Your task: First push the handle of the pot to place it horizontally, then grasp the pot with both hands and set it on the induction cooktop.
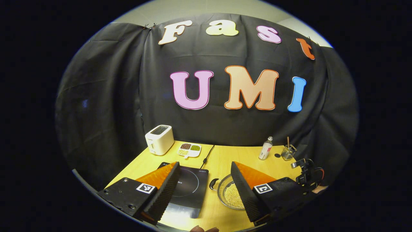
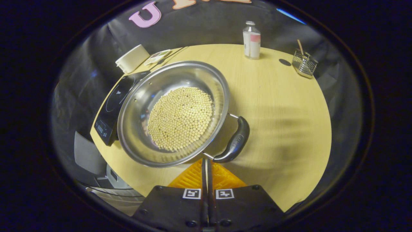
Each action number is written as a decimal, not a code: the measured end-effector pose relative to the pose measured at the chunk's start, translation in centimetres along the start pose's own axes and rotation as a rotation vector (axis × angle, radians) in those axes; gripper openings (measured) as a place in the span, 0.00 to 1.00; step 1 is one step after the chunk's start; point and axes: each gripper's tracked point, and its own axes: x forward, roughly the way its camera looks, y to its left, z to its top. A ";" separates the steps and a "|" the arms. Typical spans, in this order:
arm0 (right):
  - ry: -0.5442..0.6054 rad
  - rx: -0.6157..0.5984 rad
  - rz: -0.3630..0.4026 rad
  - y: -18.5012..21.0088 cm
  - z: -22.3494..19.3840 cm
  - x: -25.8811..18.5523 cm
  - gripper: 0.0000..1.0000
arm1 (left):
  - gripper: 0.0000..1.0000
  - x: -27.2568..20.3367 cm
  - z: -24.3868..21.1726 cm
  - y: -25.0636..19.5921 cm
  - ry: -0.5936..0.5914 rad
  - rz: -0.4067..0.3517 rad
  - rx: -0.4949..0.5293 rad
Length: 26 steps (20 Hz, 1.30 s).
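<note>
Staged kitchen corner inside recording booth. Black cloth wall (image 1: 106, 96) hangs behind round wooden table (image 2: 283, 106). Kitchen gear on table: white toaster (image 1: 159, 139), induction cooktop (image 1: 190, 188), steel pot (image 2: 138, 106) holding pale beans, divided dish of dried beans (image 1: 189, 149), small bottle (image 2: 251, 40), wire holder (image 2: 304, 64) with stick. Plain pale room wall above cloth.

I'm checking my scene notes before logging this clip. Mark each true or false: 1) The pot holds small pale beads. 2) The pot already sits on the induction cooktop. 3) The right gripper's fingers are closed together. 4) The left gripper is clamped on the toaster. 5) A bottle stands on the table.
1) True: the pot holds pale round beads.
2) False: it sits on the table, beside the induction cooktop.
3) True: the right gripper is closed, holding nothing.
4) False: the left gripper is open, away from the toaster.
5) True: bottle.
</note>
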 end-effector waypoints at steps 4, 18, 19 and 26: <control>-0.006 -0.009 -0.025 -1.1 1.1 0.3 0.00 | 0.96 0.0 0.0 0.1 0.000 0.002 -0.008; -0.004 0.079 -0.145 -3.2 3.3 0.4 0.00 | 0.96 3.3 -2.7 -0.6 0.077 -0.117 -0.024; -0.001 0.091 -0.166 -3.3 3.1 0.1 0.00 | 0.96 4.1 -3.5 -0.6 0.096 -0.129 -0.030; -0.085 0.287 -0.288 -4.2 5.1 -2.9 0.12 | 0.97 10.1 -14.3 -2.3 0.409 -0.250 -0.101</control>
